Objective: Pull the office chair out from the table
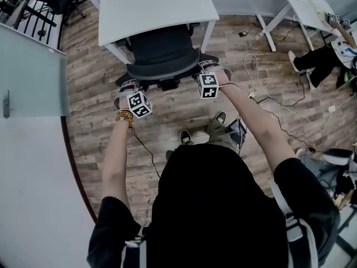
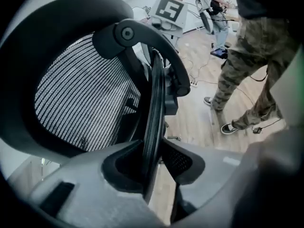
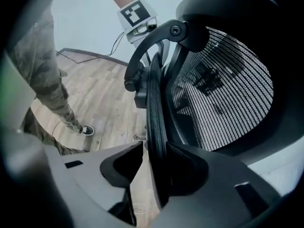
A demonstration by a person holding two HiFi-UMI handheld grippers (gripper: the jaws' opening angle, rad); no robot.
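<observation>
Office chair (image 1: 164, 52): it stands pushed in at the near edge of the white table (image 1: 156, 4), its back turned towards you and its front under the tabletop.
Backrest rim (image 2: 154, 103): this dark curved frame edge runs round the mesh panel (image 2: 85, 99), and you have a tong on it at each side of the back.
Left gripper (image 2: 153, 165): your jaws stand apart, one on either side of the rim. Both pads are close to the rim, and neither is pressing it that I can see.
Right gripper (image 3: 154, 167): your jaws stand wide apart with the rim between them. The rim lies against the pad on the mesh side, and floor shows through the gap at the other pad.
Your stance: both arms reach forward and down, and your shoes are on the wood floor (image 1: 167, 127) just behind the chair.
Cables (image 1: 268, 99): they trail loose over the floor to your right, well apart from the chair.
</observation>
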